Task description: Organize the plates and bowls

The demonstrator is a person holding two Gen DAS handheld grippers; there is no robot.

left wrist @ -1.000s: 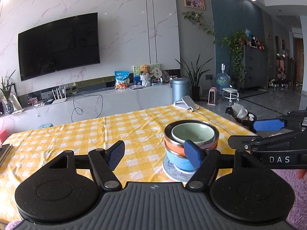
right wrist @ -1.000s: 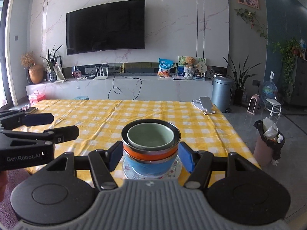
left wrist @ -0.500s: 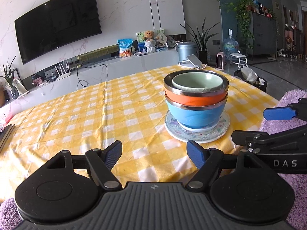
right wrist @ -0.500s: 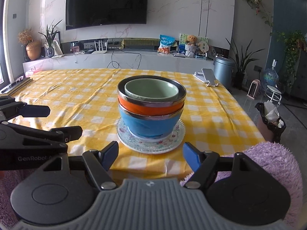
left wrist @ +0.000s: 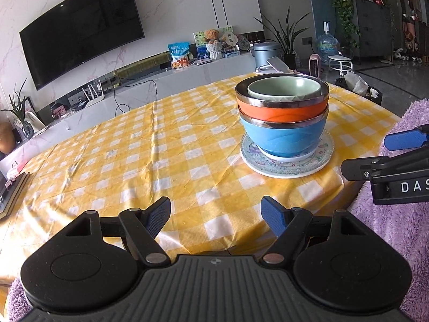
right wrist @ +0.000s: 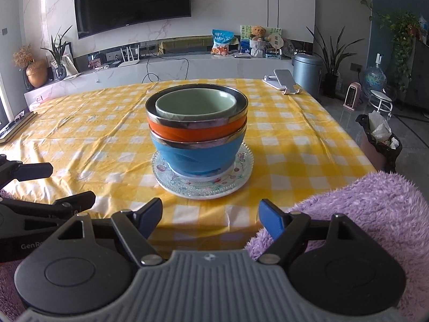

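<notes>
A stack stands on the yellow checked tablecloth point(left wrist: 166, 161): a patterned glass plate point(left wrist: 288, 166) at the bottom, a blue bowl point(left wrist: 283, 138) on it, an orange bowl point(left wrist: 281, 108) in that, and a pale green bowl point(left wrist: 284, 88) on top. The same stack shows in the right wrist view, with plate point(right wrist: 203, 185), blue bowl point(right wrist: 197, 158), orange bowl point(right wrist: 187, 131) and green bowl point(right wrist: 195, 104). My left gripper point(left wrist: 215, 218) is open and empty, near the table's front edge, left of the stack. My right gripper point(right wrist: 210, 217) is open and empty, in front of the stack.
A purple fluffy cover point(right wrist: 362, 214) lies at the table's near right corner. A phone stand point(right wrist: 284, 79) sits at the far right table edge. A dark flat object point(left wrist: 8, 190) lies at the left edge. A bin with rubbish point(right wrist: 380, 139) stands on the floor to the right.
Both grippers have drawn back from the stack toward the table's front edge and tilted downward. The stack has stayed in place and both grippers stay open.
</notes>
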